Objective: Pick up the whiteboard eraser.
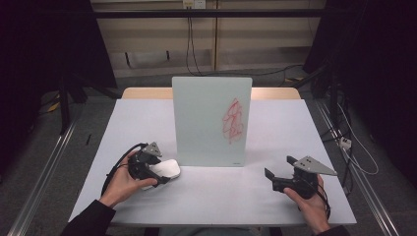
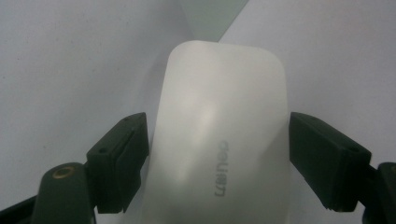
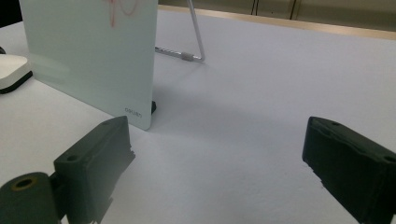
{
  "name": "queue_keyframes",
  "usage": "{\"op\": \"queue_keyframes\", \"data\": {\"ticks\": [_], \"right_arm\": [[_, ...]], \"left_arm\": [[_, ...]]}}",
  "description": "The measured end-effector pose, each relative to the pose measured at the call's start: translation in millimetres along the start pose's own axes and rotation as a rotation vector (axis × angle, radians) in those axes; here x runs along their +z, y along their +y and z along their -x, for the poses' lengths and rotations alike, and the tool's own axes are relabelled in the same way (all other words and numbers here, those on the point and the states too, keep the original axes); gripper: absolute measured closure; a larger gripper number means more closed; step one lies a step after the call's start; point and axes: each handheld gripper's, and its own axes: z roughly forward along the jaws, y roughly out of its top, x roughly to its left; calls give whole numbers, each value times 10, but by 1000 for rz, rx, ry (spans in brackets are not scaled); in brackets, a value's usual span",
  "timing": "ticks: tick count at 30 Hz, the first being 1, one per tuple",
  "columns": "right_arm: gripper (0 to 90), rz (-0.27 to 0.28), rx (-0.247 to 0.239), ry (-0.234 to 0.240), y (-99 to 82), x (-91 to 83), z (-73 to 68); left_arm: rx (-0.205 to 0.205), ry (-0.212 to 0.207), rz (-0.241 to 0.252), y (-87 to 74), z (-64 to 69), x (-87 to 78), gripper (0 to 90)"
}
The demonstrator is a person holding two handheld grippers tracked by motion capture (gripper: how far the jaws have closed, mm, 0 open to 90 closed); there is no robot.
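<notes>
A white board eraser (image 1: 167, 168) lies on the table just left of an upright glass whiteboard (image 1: 204, 123) that bears a red scribble (image 1: 232, 120). My left gripper (image 1: 160, 174) straddles the eraser. In the left gripper view both black pads sit against the long sides of the eraser (image 2: 219, 93), so the left gripper (image 2: 219, 154) is shut on it. My right gripper (image 1: 279, 166) rests at the table's front right, apart from the board, with its jaws wide open and nothing between them. The right gripper view shows that gripper (image 3: 217, 154), the whiteboard (image 3: 93, 56) and the eraser (image 3: 10, 67) at far left.
The light grey table top (image 1: 221, 196) spreads between the two hands. A wire stand (image 3: 196, 37) props the board from behind. Metal rails and cables run along the floor on both sides of the table.
</notes>
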Motion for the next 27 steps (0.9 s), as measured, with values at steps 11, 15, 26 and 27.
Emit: {"op": "queue_keyframes", "data": {"ticks": [11, 15, 26, 27], "right_arm": [[75, -2, 0, 2, 0, 2, -2], [74, -3, -1, 3, 0, 5, -4], [74, -6, 0, 2, 0, 7, -3], [74, -5, 0, 2, 0, 7, -4]], "left_arm": [[29, 6, -20, -1, 5, 27, 288], [27, 1, -18, -3, -1, 27, 291], [2, 1, -18, -5, -11, 16, 293], [6, 1, -18, -5, -10, 12, 295]]}}
